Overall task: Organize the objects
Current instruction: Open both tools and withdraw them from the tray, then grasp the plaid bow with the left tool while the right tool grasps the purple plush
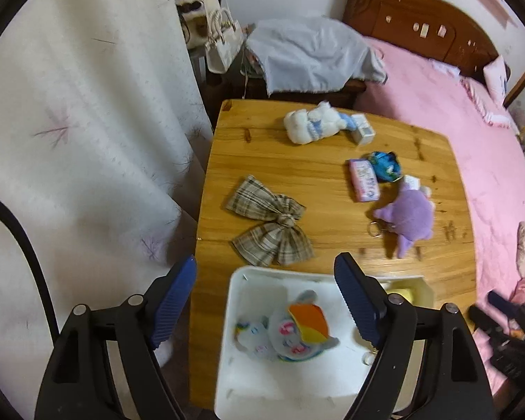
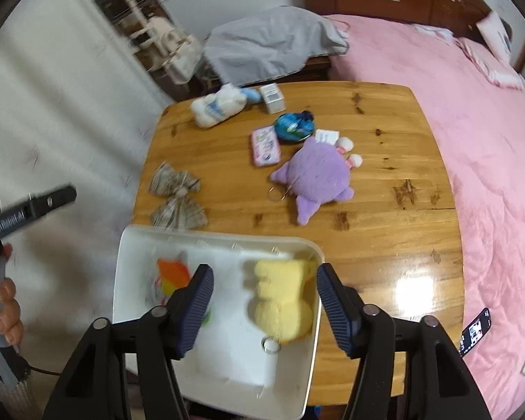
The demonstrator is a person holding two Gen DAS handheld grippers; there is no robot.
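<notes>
Beyond the white bin (image 2: 299, 378), the purple plush (image 2: 311, 175) lies tail toward it; both grippers (image 1: 265, 301) (image 2: 265, 309) gape empty, bin contents blurred.

Both wrist views look down (steeply) over the shared table (image 1: 297, 182).

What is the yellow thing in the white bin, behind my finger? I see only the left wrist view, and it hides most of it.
Observer: It is a yellow plush toy, lying in the right part of the white bin.
Operator: Does the right gripper hold it?
Observer: No. The right gripper is open above the toy, with its fingers spread wide and nothing between them.
Operator: Is anything attached to the toy?
Observer: A metal key ring lies at the near end of the toy, on the floor of the bin.
</notes>
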